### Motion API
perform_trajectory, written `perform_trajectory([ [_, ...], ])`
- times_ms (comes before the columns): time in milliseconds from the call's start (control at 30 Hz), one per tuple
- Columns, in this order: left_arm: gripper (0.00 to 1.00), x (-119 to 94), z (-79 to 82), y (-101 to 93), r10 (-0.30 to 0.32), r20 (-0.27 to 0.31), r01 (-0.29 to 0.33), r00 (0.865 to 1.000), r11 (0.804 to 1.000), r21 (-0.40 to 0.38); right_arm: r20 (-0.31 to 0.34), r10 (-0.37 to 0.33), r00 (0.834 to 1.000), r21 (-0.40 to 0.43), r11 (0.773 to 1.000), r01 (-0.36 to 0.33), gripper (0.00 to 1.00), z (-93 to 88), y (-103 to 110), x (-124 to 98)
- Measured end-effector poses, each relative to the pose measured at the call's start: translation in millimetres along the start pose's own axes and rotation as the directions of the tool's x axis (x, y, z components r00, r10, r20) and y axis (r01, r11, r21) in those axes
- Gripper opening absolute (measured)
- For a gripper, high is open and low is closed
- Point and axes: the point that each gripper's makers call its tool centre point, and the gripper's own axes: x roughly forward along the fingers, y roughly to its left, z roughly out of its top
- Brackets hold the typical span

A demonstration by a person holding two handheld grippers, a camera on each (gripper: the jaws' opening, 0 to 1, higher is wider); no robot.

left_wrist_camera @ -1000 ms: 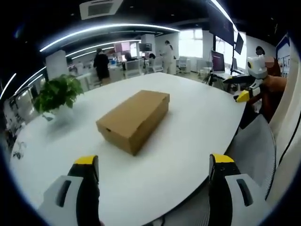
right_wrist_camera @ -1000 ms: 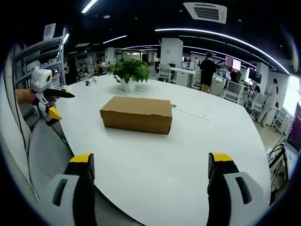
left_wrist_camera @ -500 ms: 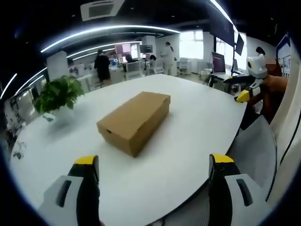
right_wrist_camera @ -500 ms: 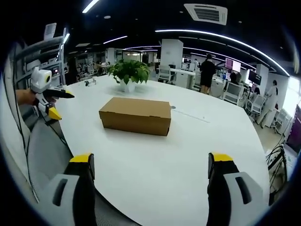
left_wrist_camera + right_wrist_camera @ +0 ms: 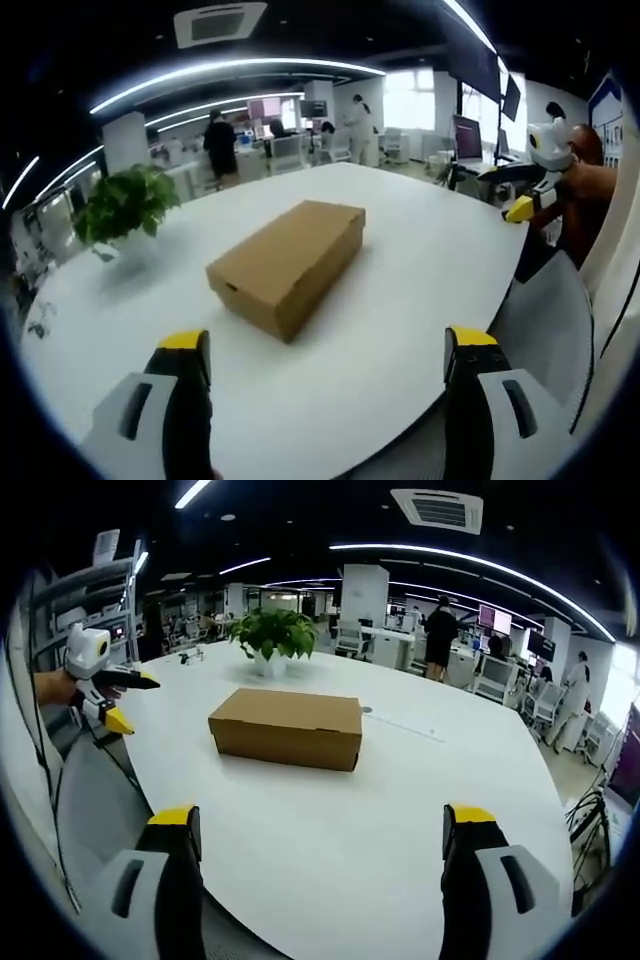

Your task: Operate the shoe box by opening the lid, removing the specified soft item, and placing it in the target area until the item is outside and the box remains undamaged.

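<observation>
White office table [image 5: 330,810], closed shoe box [image 5: 286,727]

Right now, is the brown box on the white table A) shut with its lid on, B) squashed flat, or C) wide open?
A: the shoe box sits whole on the table with its lid flat and closed, and nothing is touching it.

No legible text, labels or numbers. Box [image 5: 288,262] faces plain brown, unmarked. Screens [image 5: 497,617] at 2 o'clock in the right gripper view too small to read.
</observation>
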Motion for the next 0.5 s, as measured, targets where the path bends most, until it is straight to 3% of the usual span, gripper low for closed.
perform_trajectory([
  [500,1.00,13,7.9,3.9,0.008,0.021,-0.008,1.000,1.000,0.006,-0.001,0.007,1.000,0.002,1.000,-0.007,0.96,-0.6,-3,5],
])
